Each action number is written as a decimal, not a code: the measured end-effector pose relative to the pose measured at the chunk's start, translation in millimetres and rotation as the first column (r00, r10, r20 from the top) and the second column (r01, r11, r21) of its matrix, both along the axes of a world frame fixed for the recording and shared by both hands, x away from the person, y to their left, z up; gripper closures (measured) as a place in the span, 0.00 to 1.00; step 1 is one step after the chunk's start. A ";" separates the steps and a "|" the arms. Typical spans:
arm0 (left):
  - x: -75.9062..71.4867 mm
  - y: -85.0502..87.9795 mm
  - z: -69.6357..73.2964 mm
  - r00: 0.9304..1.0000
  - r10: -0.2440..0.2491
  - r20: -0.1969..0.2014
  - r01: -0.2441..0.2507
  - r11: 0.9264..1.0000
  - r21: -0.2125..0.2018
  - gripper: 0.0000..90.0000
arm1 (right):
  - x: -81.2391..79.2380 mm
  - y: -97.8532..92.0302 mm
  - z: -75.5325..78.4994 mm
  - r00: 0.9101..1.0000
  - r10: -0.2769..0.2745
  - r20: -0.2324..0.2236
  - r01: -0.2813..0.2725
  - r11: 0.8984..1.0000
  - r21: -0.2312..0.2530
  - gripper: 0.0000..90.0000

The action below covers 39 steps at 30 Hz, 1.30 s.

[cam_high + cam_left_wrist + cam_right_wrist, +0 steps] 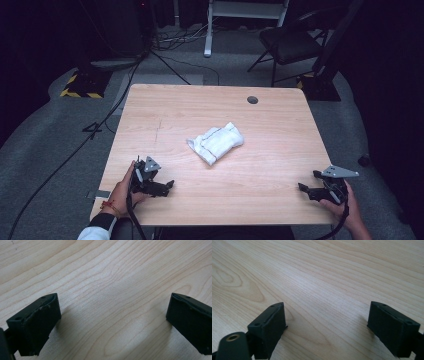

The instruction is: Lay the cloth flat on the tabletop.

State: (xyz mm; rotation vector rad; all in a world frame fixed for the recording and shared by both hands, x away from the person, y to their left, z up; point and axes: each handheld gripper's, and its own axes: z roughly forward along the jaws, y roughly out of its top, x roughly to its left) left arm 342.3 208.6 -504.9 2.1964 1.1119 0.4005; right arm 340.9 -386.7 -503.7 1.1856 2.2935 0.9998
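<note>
so, i'm looking down on a light wooden table (280, 165) with clear grain and a small round dark hole (252, 100) near its far edge. it stands on grey carpet (45, 145) in a dim room. black cables (100, 125) trail across the floor on the left, past a base marked with yellow and black stripes (80, 90). a dark folding chair (290, 45) sits beyond the far right corner, and a white frame leg (208, 30) rises behind the table.

near the middle of the table lies a crumpled white cloth (216, 142), bunched into a loose, roughly oblong bundle lying at a slant. thin dark stripes run across it near each end. it rests flat on the wood, well apart from both grippers.

my left gripper (167, 186) is at the near left part of the table, held in the left hand (120, 192), with a white sleeve (95, 232) at the bottom edge. in the left gripper view its two black jaws stand wide apart with nothing but bare wood between them, low over the surface.

my right gripper (303, 189) is at the near right edge, held in the right hand (350, 210), its grey plate on top. in the right gripper view its jaws are likewise spread wide, bare wood grain between them.
</note>
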 end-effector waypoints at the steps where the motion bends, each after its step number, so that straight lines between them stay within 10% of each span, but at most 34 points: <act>1: -1.9 -1.7 -0.2 1.000 0.016 -0.001 -0.016 1.000 -0.006 0.00 | 0.0 0.0 0.0 1.000 0.000 0.000 0.000 1.000 0.000 0.16; 8: -6.4 -5.2 -0.4 0.999 0.038 -0.002 -0.038 0.999 -0.007 0.00 | 1.8 0.8 0.2 1.000 0.017 0.002 -0.017 1.000 -0.003 0.17; 23: 3.7 -3.4 0.0 0.991 -0.131 0.009 0.131 0.991 -0.009 0.03 | 36.3 24.1 12.5 0.992 0.125 0.017 -0.124 0.990 -0.063 0.31; 31: 26.8 -28.0 0.4 0.979 -0.203 0.003 0.203 0.979 -0.008 0.03 | 71.2 87.5 32.5 0.968 0.247 0.044 -0.243 0.967 -0.072 0.44; 39: 55.3 -50.0 0.8 0.974 -0.229 0.005 0.229 0.974 -0.005 0.03 | 87.7 182.8 47.6 0.917 0.384 0.104 -0.380 0.923 -0.053 0.46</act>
